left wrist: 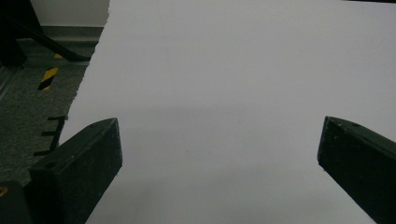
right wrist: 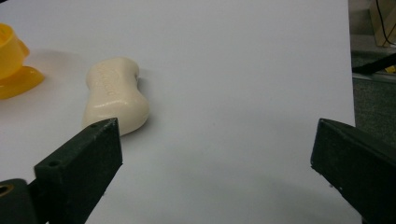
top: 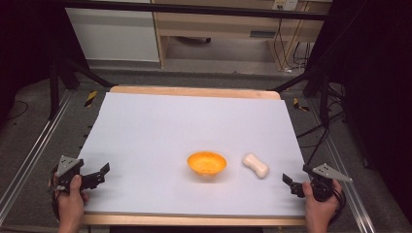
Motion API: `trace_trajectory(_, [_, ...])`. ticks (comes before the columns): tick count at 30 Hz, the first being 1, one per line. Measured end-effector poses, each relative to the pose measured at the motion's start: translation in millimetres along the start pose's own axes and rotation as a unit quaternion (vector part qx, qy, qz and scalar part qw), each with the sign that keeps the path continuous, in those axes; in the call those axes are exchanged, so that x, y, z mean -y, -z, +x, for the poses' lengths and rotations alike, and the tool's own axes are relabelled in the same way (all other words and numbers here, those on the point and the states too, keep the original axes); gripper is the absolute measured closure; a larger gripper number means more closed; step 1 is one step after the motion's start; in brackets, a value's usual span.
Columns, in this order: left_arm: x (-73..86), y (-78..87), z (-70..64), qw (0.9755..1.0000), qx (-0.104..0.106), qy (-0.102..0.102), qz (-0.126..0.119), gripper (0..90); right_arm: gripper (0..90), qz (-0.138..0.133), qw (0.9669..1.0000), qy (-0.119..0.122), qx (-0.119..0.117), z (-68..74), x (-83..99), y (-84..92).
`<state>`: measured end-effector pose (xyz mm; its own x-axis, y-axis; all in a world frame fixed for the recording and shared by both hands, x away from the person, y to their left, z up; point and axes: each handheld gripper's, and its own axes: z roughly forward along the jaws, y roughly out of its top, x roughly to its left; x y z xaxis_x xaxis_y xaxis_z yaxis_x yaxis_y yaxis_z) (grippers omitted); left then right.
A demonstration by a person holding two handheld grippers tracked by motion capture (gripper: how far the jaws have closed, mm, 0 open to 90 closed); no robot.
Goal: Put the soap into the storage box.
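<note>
From the high view, the person's left hand [top: 71,196] holds the left gripper [top: 103,174] at the near left corner of the white worktop [top: 189,121]. Its jaws point to the right, wide apart, with nothing between them. The right hand [top: 319,203] holds the right gripper [top: 289,183] at the near right corner, pointing left, also wide open and empty. An orange bowl [top: 207,163] sits near the middle of the worktop, a bit to the near side. Just to its right lies a cream bar [top: 256,165], maybe soap, apart from the bowl.

In the left gripper view, the two black jaws stand far apart over bare white worktop [left wrist: 224,84].

In the right gripper view, the jaws are far apart too. The cream bar [right wrist: 114,95] lies beyond the left jaw, pinched in at its middle, with faint raised writing too small to read. The bowl [right wrist: 14,60] peeks in at the far left edge.
</note>
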<state>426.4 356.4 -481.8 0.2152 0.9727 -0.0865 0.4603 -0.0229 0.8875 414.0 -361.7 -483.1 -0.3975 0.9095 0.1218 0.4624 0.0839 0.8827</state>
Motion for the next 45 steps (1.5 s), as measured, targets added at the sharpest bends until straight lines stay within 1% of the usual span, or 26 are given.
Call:
trace_trajectory(2, [0.2,0.3,0.4,1.0,0.0,0.001,-0.001,0.0,4.9,0.011,0.9999,-0.004,0.002,0.0,-0.9,-1.9])
trace_trajectory(4, [0.3,0.7,0.7,1.0,-0.001,0.0,-0.001,0.0,5.2,0.017,0.9998,-0.002,0.002,0.1,-1.8,-3.0])
trace_trajectory(7, [0.3,0.8,0.5,1.0,0.0,-0.001,-0.002,0.0,3.9,0.021,0.9997,-0.001,-0.014,-0.2,-3.7,-4.5])
trace_trajectory(8, [0.3,0.8,0.5,1.0,-0.001,-0.001,-0.001,0.0,3.6,0.025,0.9995,0.002,-0.02,0.1,-5.6,-5.7])
trace_trajectory(10, [0.1,0.3,0.6,1.0,0.0,0.0,-0.001,0.0,3.4,0.04,0.999,0.008,-0.017,2.3,-10.1,-7.7])
trace_trajectory(11, [0.2,0.2,0.5,1.0,0.001,0.001,0.0,0.0,3.3,0.045,0.9986,0.019,-0.018,3.6,-13.1,-8.9])
trace_trajectory(13, [0.3,0.6,0.6,1.0,0.0,-0.001,-0.001,0.0,3.3,0.069,0.9968,0.038,-0.01,8.1,-20.0,-11.3])
trace_trajectory(15, [0.2,0.7,0.7,1.0,0.0,-0.001,-0.001,0.0,3.1,0.088,0.9948,0.05,-0.015,11.6,-25.9,-14.7])
trace_trajectory(16, [0.2,0.4,0.5,1.0,0.001,0.001,-0.001,0.0,3.1,0.1,0.9931,0.059,-0.012,12.9,-28.1,-17.0])
trace_trajectory(17, [0.1,0.2,0.6,1.0,0.001,0.0,-0.001,0.0,3.1,0.113,0.9918,0.059,-0.013,15.4,-30.4,-18.7])
trace_trajectory(20, [0.1,0.0,0.4,1.0,0.002,0.001,0.0,0.0,3.1,0.141,0.9861,0.087,-0.011,18.3,-35.4,-25.3])
trace_trajectory(22, [0.1,-0.2,0.4,1.0,0.002,0.001,0.001,0.0,3.1,0.152,0.9843,0.089,-0.016,19.8,-39.5,-27.8])
trace_trajectory(23, [0.1,-0.2,0.4,1.0,0.002,0.001,0.001,0.0,3.1,0.152,0.9843,0.089,-0.016,19.8,-39.5,-27.8])
trace_trajectory(24, [0.0,0.0,0.6,1.0,0.002,0.0,0.002,0.0,3.1,0.16,0.9827,0.091,-0.015,20.3,-41.8,-29.2])
trace_trajectory(25, [-0.1,-0.1,0.8,1.0,0.002,-0.001,0.003,0.0,3.1,0.175,0.9793,0.1,-0.018,20.6,-46.8,-32.3])
trace_trajectory(29, [-0.2,-0.2,1.1,1.0,0.003,0.0,0.003,0.0,3.5,0.2,0.9735,0.108,-0.022,21.4,-55.2,-37.0])
trace_trajectory(30, [-0.1,-0.2,1.2,1.0,0.003,0.0,0.003,0.0,3.5,0.214,0.9701,0.112,-0.024,22.9,-58.1,-38.7])
trace_trajectory(32, [0.0,-0.3,1.2,1.0,0.003,0.002,0.001,0.0,3.5,0.227,0.9657,0.125,-0.022,24.9,-61.8,-42.3])
trace_trajectory(35, [-0.1,-0.5,1.3,1.0,0.004,0.002,0.002,0.0,3.5,0.252,0.9589,0.127,-0.023,29.8,-68.6,-47.0])
trace_trajectory(36, [-0.2,-0.3,1.6,1.0,0.004,0.001,0.003,0.0,3.4,0.262,0.9552,0.136,-0.021,32.0,-71.3,-49.8])
trace_trajectory(37, [-0.2,-0.3,1.6,1.0,0.004,0.001,0.003,0.0,3.2,0.268,0.9527,0.142,-0.025,33.1,-73.1,-51.8])
trace_trajectory(38, [-0.2,-0.4,1.6,1.0,0.004,0.001,0.004,0.0,3.2,0.28,0.9481,0.148,-0.026,36.2,-76.7,-55.2])
trace_trajectory(39, [-0.2,-0.7,1.3,1.0,0.004,0.002,0.003,0.0,3.2,0.285,0.9463,0.15,-0.025,37.9,-78.2,-57.2])
trace_trajectory(40, [-0.3,-0.8,1.3,1.0,0.004,0.002,0.004,0.0,3.1,0.293,0.9432,0.155,-0.027,39.2,-80.4,-59.7])
trace_trajectory(43, [-0.4,-1.1,1.2,1.0,0.003,0.001,0.005,0.0,3.2,0.308,0.9373,0.16,-0.034,42.9,-85.3,-67.9])
trace_trajectory(45, [-0.3,-1.0,1.2,1.0,0.003,0.001,0.005,0.0,3.2,0.321,0.9321,0.164,-0.038,46.3,-87.6,-73.0])
